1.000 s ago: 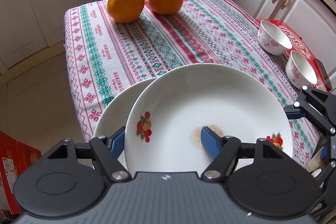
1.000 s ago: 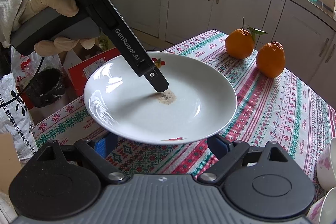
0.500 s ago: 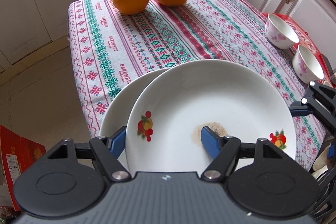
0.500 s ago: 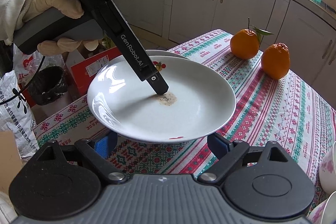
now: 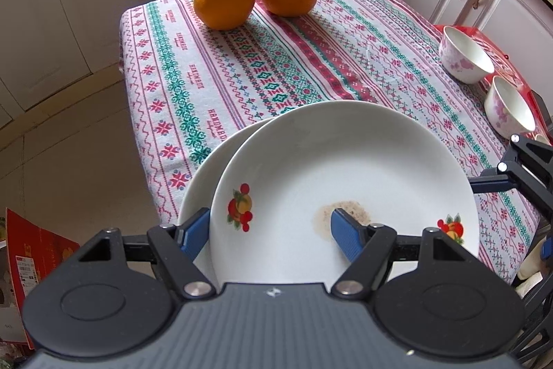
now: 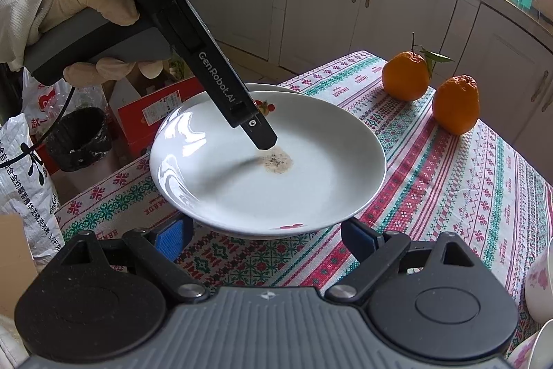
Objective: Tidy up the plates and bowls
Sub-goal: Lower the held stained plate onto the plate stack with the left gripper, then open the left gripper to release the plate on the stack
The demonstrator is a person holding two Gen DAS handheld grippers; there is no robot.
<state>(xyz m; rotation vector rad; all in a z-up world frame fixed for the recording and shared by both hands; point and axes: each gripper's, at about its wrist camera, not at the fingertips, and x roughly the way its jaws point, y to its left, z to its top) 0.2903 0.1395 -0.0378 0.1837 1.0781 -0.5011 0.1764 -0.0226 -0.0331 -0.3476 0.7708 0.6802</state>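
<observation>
Two plates, frame centre | step: stacking | left gripper [image 5: 269, 230] clamps stained plate [image 5: 345, 175] by its rim, raised above lower plate [image 5: 197, 196] | right gripper [image 6: 266, 237] fingers spread, empty | next: lower plate squarely, release | bowls [image 5: 465, 59] right edge

Left tool [image 6: 262, 135] body: "DAS", "GenRobot.AI". Tablecloth [image 5: 311, 57]: "HANDMADE".

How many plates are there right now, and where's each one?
2. The upper plate is clamped at its rim by the left gripper, lifted off the tablecloth. The second plate lies beneath it at the table's near corner, mostly covered. More could be hidden underneath.
</observation>
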